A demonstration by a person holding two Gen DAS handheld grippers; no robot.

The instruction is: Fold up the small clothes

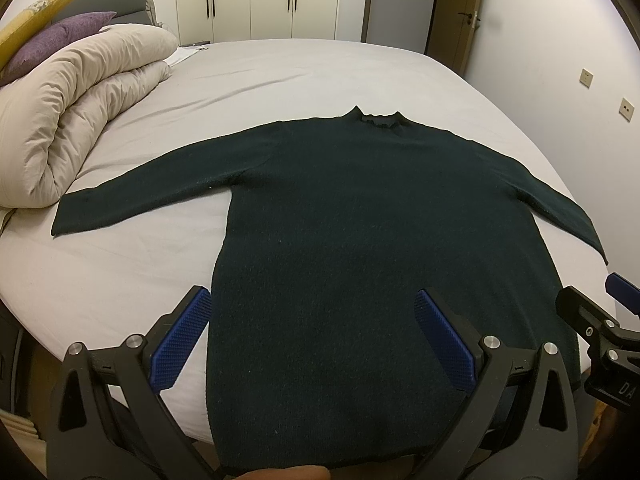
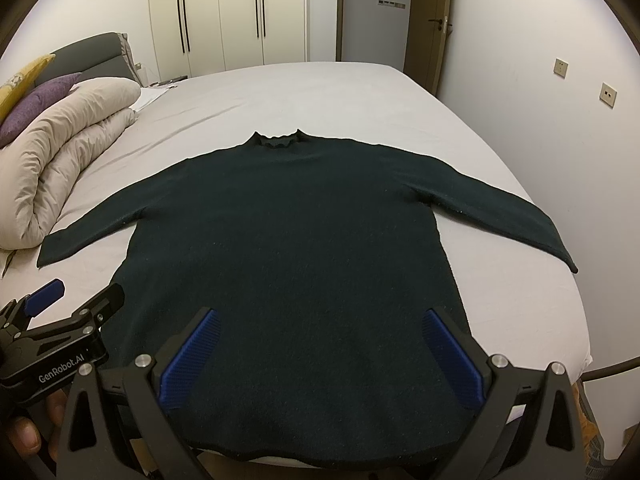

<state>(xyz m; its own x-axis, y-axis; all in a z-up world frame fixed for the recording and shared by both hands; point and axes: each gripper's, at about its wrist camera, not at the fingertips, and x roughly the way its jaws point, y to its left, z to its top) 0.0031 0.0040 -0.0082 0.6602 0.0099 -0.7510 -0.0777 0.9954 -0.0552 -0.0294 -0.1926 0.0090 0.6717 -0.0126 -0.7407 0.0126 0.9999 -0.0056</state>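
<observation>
Grey bed, dark sweater flat (sleeves spread), both tongs agape

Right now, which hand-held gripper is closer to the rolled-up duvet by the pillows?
Left. The left hand-held gripper sits over the sweater's hem on the side toward the duvet; the right hand-held gripper hovers over the hem farther from it.
</observation>
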